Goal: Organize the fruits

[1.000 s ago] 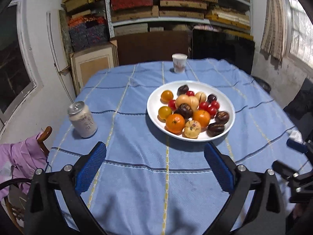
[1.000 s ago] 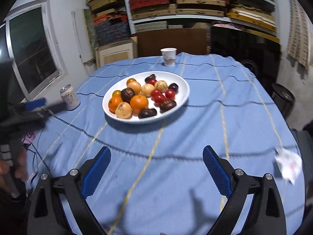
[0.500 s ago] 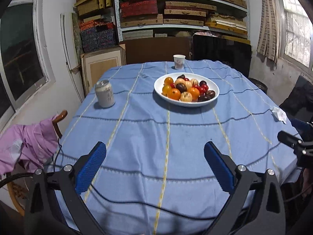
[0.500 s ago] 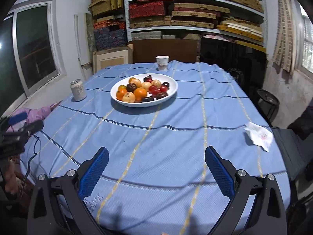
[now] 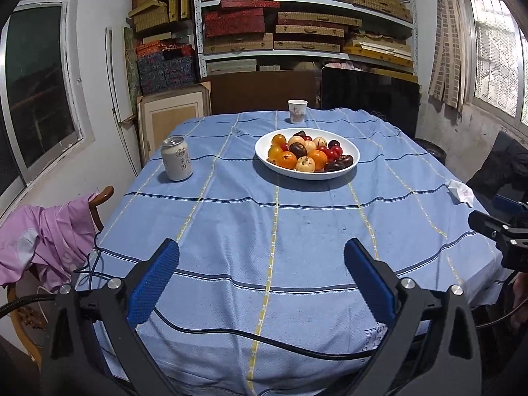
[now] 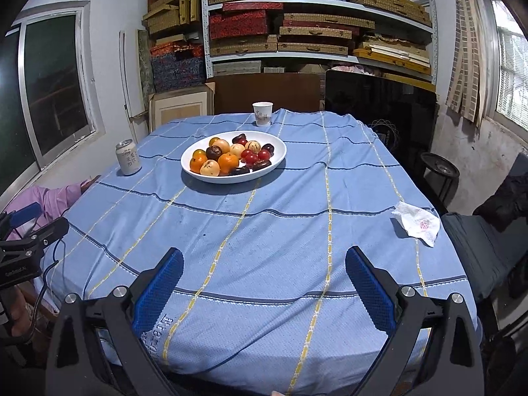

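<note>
**Inspector:** Where is the fruit, taken from the tools?

**Assistant:** All of it sits in the white plate, well ahead of both grippers at the far middle of the blue tablecloth. From the left gripper the plate lies ahead and slightly right; from the right gripper, ahead and slightly left.

**Inspector:** Handling?

**Assistant:** My judgement only. The oranges look firm and round, likely to roll, so grip across the widest part. The small red fruits look smooth, slippery and easily bruised, calling for a light pinch from above. The dark fruits at the plate's near edge look softer. The pile is crowded, so neighbours may shift when one is lifted. The plate itself is stiff and likely breakable.

**Inspector:** State of the tools?

**Assistant:** Both are spread wide, blue pads well apart, with nothing between them and nothing touched. Each hangs over the near edge of the cloth. A black cable lies across the cloth just ahead of the left gripper.

**Inspector:** Anything else ahead?

**Assistant:** A drink can ahead-left of the left gripper, a paper cup beyond the plate, and a crumpled tissue ahead-right of the right gripper.
</note>
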`<state>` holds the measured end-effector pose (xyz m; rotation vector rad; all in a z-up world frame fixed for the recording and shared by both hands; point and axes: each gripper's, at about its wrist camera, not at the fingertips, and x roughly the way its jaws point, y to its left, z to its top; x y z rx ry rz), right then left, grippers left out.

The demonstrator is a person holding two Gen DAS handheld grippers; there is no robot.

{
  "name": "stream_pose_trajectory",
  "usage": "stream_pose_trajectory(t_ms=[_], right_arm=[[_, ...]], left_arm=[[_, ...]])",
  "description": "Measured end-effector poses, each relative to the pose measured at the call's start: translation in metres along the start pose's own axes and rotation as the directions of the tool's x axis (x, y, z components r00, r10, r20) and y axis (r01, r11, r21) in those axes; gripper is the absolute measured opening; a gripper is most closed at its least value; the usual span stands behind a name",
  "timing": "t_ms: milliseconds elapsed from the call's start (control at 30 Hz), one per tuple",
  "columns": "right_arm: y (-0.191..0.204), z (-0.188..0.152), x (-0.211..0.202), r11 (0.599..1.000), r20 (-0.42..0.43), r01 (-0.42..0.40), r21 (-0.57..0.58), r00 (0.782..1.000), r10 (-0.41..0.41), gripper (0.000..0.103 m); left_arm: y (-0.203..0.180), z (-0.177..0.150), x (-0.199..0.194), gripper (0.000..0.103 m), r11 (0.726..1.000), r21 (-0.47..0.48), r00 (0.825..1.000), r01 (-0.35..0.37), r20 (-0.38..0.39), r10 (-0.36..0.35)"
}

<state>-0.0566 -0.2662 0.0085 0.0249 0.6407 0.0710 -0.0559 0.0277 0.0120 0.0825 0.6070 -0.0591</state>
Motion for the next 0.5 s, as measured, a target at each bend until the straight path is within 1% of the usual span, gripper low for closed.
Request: stream_pose_trajectory(t_ms=[100,167,233,400,500], right_arm=[[-0.0023,-0.0013,0.0021,1.000,-0.007,0.002,0.010,1.000,-0.002,0.099],[-0.0028,-0.0021,0.0030,1.000,-0.010,-0.001,0.014,1.000,0.001,0.099],[-0.0029,-0.0024,0.0034,1.000,-0.010,-0.003,0.015,1.000,0.003,0.099],[-0.0038,-0.0028,0.0026,1.000,-0.004,-0.001,0.014,1.000,0.001,0.099],[-0.0048,-0.0035,0.0035,1.000,-0.005,-0.001,0.018,1.000,0.001,0.099]], left_arm=[[-0.0031,0.0004,-0.0013,0.098,1.000,0.015,1.000,-0.010,0.011,0.009],[-0.0041,0.0009,0.0011,0.098,1.000,0.018,1.000,-0.001,-0.004,0.001],[-0.0043,0.0007,0.0032,0.098,1.000,0.018,1.000,-0.009,-0.012,0.009],[0.0004,0.0023,0.0014,0.098,1.000,-0.001,1.000,-0.029,-0.004,0.029],[0.0027,0.0022,0.0016,0.098,1.000,-0.009,1.000,-0.027,-0.005,0.027]])
